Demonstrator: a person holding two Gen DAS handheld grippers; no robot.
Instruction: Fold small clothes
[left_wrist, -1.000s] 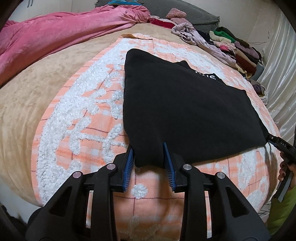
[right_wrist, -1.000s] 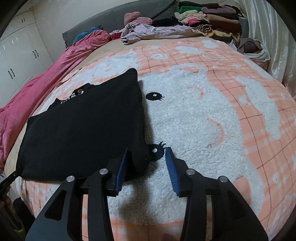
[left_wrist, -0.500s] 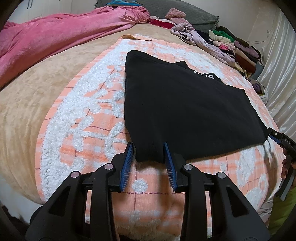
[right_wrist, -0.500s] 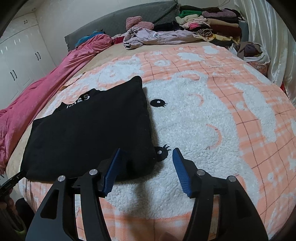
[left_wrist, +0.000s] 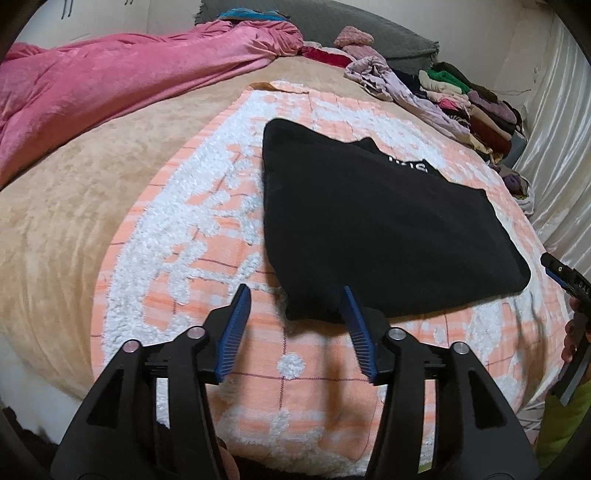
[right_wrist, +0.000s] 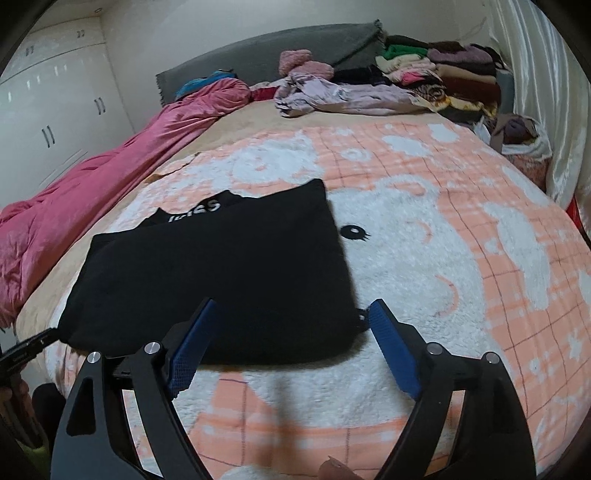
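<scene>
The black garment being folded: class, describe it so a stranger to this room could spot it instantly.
Start at the bed's orange-and-white fleece blanket. Near its front edge, ahead of the open left gripper and right gripper, lies the black garment, folded flat. Unlike the colourful clothes pile by the headboard, it is plain black with small white lettering.

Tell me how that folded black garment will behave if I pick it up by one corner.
The black garment will probably sag and unfold, since it is soft cloth lying in loose layers. It likely feels light but bulky, judging by its thick folded edge. Pushed, it may bunch up instead of sliding, because the fluffy blanket underneath looks grippy.
</scene>
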